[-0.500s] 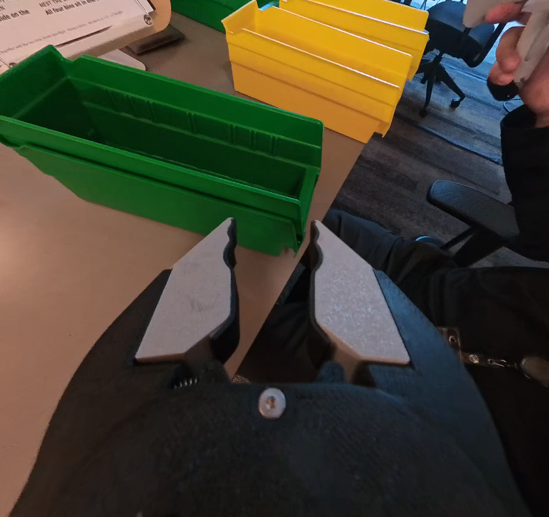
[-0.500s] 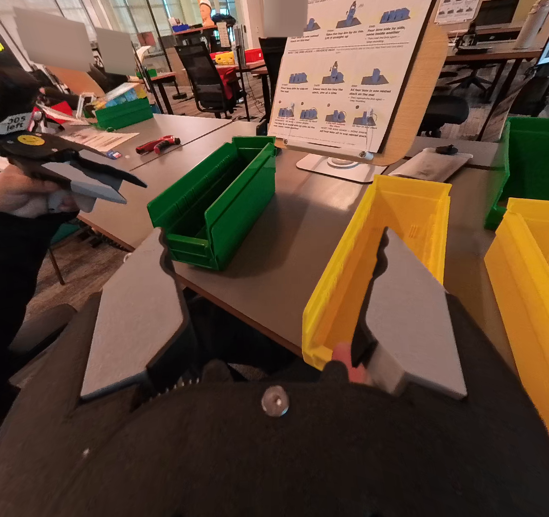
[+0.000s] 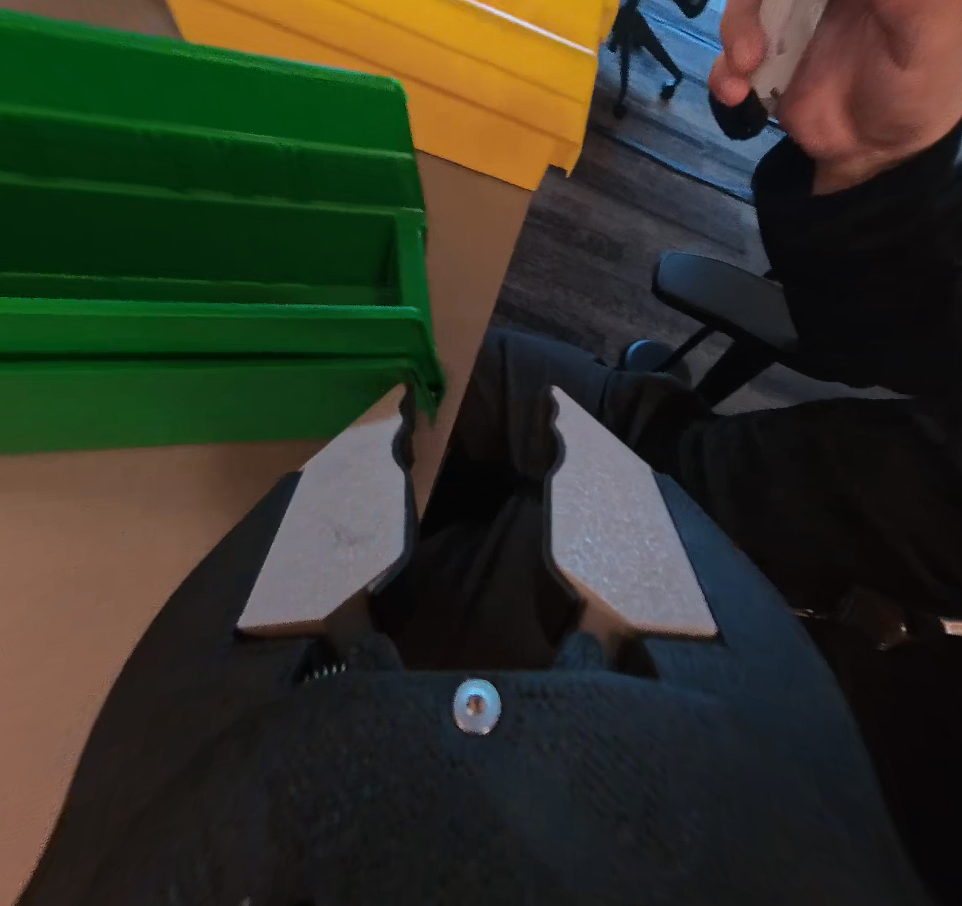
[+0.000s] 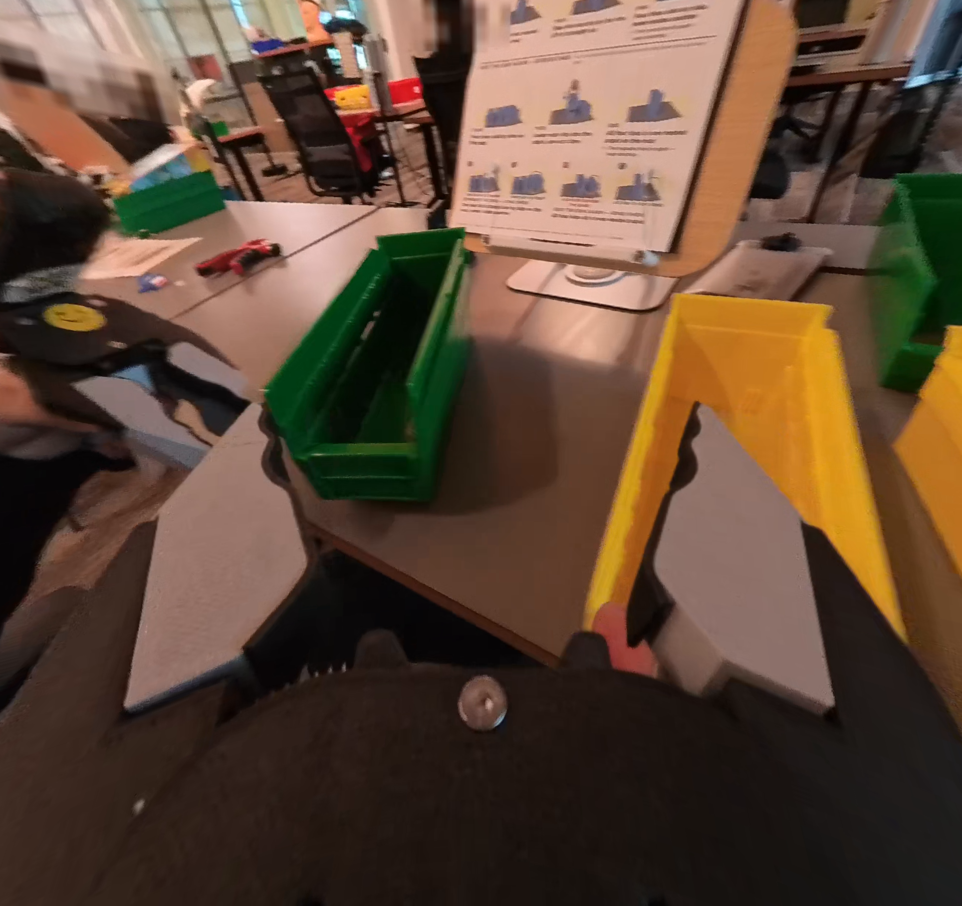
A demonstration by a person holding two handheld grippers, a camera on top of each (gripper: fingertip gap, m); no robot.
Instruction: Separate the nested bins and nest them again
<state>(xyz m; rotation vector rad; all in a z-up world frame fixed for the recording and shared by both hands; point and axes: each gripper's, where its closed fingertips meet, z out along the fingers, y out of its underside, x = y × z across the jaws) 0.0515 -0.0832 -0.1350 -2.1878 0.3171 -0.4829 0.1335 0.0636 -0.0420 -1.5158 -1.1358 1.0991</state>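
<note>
Two grippers working: left gripper (image 3: 479, 412), jaws spread w/ nothing between, is nosing at the near corner of the green nested bins (image 3: 208, 267) on the table (image 3: 104, 543), right gripper (image 4: 479, 444) gaping beside the yellow bin (image 4: 755, 360) — looks like separating, next needs a rim pinch.

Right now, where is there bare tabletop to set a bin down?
Bare table lies between the green bins and the yellow bin, up to the instruction board. Crowded at right, where another yellow bin sits close.
</note>
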